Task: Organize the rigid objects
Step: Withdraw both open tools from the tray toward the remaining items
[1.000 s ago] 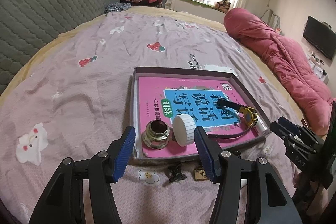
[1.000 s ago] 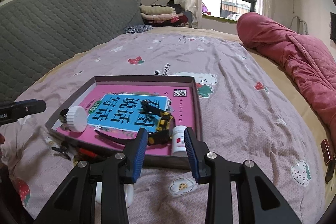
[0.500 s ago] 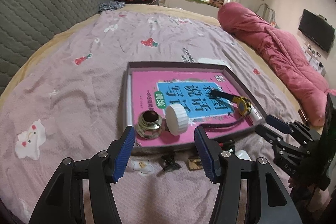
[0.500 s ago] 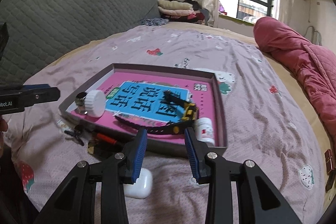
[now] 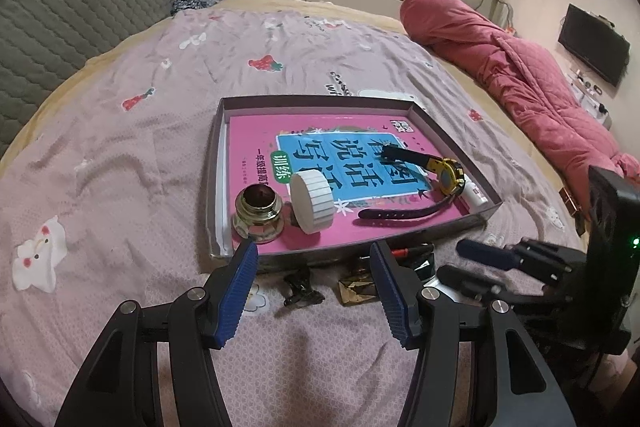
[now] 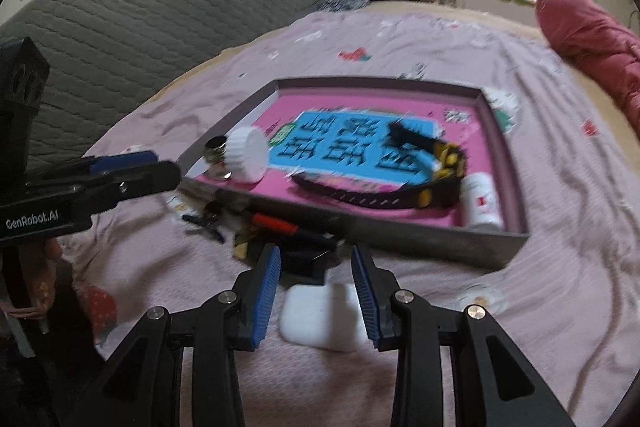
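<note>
- Change over the last second: both grippers have backed away from the tray [image 5: 448, 227] toward the near edge of the bed [image 5: 120, 155]. Loose items in front of the tray's near wall now show in both views.
- Right gripper [image 6: 316, 259]: fingers apart, empty, poised over a white earbud-style case [image 6: 320, 315]. View is motion-blurred, so it looks mid-move.
- Left gripper [image 5: 314, 255]: fingers apart, empty, above a black clip [image 5: 300, 291] and a gold-foil piece [image 5: 356, 289].
- Judgement: the next pick is probably the white case, which goes into the tray.
- Case: smooth, rounded, glossy; lies flat on the bedsheet and may slip.
- In tray, on a pink book [image 5: 256, 143]: brass jar [image 5: 258, 213], white cap [image 5: 312, 203], watch [image 5: 448, 175], small white bottle [image 6: 480, 201] at the right corner.
- Outside the tray too: a red-tipped pen [image 6: 276, 223].
</note>
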The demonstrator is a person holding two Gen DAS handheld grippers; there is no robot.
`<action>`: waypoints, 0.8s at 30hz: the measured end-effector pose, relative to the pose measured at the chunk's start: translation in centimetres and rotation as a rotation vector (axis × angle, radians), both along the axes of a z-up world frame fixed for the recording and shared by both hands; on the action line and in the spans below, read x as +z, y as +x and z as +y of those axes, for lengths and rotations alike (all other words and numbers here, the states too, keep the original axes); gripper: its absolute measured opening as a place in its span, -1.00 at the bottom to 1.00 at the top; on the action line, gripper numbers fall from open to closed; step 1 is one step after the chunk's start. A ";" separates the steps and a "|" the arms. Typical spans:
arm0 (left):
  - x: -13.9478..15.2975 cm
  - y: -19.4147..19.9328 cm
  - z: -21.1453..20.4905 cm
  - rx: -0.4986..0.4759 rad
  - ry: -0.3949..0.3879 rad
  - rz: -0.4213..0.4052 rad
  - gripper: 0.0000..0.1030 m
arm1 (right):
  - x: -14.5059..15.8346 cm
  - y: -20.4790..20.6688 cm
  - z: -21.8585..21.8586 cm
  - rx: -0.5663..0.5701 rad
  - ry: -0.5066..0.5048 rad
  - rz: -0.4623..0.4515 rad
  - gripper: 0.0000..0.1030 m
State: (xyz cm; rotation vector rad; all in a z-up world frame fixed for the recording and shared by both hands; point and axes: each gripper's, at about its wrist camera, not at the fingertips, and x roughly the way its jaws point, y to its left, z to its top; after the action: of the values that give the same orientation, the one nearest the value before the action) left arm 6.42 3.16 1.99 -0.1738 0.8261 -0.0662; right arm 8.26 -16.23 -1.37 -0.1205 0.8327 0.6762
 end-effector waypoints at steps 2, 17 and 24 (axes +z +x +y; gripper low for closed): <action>-0.1 0.1 0.1 0.000 0.000 0.002 0.16 | -0.4 0.0 0.4 0.013 -0.005 0.015 -0.28; -1.1 0.4 -0.1 -0.013 0.011 0.024 0.16 | -1.7 1.1 1.0 0.030 0.013 0.093 -0.28; -1.4 0.6 0.3 -0.007 0.013 0.029 0.16 | -2.6 2.3 1.4 0.073 0.080 0.186 -0.24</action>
State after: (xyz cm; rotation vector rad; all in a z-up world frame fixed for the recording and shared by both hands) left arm 6.99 3.48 0.61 -0.1602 0.8560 -0.0655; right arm 10.58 -14.82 -3.96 -0.0156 0.9816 0.7971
